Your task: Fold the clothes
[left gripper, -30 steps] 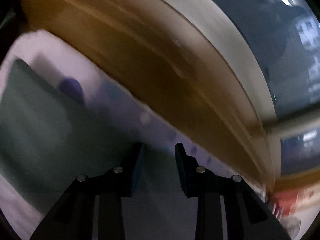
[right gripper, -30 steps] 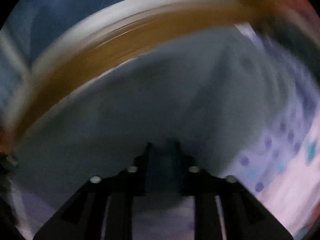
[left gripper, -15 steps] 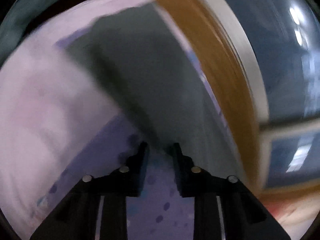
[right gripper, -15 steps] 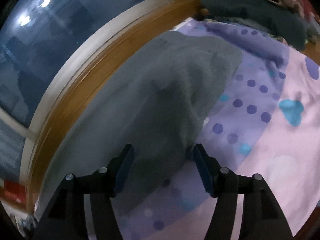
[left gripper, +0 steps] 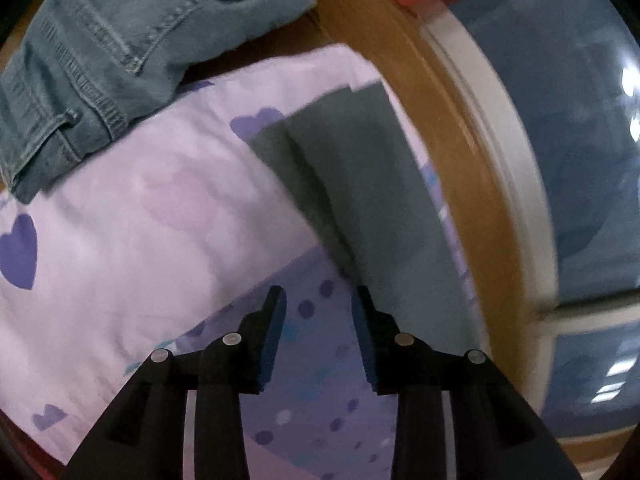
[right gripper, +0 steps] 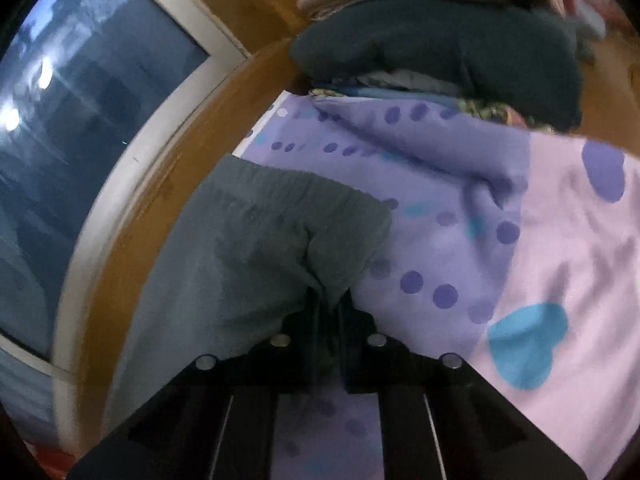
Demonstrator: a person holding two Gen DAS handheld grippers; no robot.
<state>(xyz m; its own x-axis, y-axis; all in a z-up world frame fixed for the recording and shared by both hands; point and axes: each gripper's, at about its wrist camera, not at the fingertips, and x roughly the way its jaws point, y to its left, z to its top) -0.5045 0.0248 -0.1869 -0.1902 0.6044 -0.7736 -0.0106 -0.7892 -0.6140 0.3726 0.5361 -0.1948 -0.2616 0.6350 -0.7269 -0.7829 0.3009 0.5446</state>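
Observation:
A grey garment [left gripper: 360, 184] lies stretched along the far edge of a pink and purple bedsheet [left gripper: 168, 216], next to a wooden sill. My left gripper [left gripper: 318, 300] hovers just short of the garment's near edge, its jaws opening, nothing between them, only dotted sheet below. In the right wrist view the same grey garment [right gripper: 256, 248] shows its gathered waistband end. My right gripper [right gripper: 330, 300] is shut on a pinched fold of that cloth at its corner.
Blue jeans [left gripper: 104, 40] lie bunched at the sheet's top left. A stack of folded clothes with a dark garment [right gripper: 452, 52] on top sits at the sheet's far end. A wooden sill [left gripper: 460, 184] and a dark window [right gripper: 80, 128] border the garment.
The right gripper was wide open over the grey cloth half a second ago and has now closed on its corner. The left gripper swung along the garment and its jaws have widened slightly.

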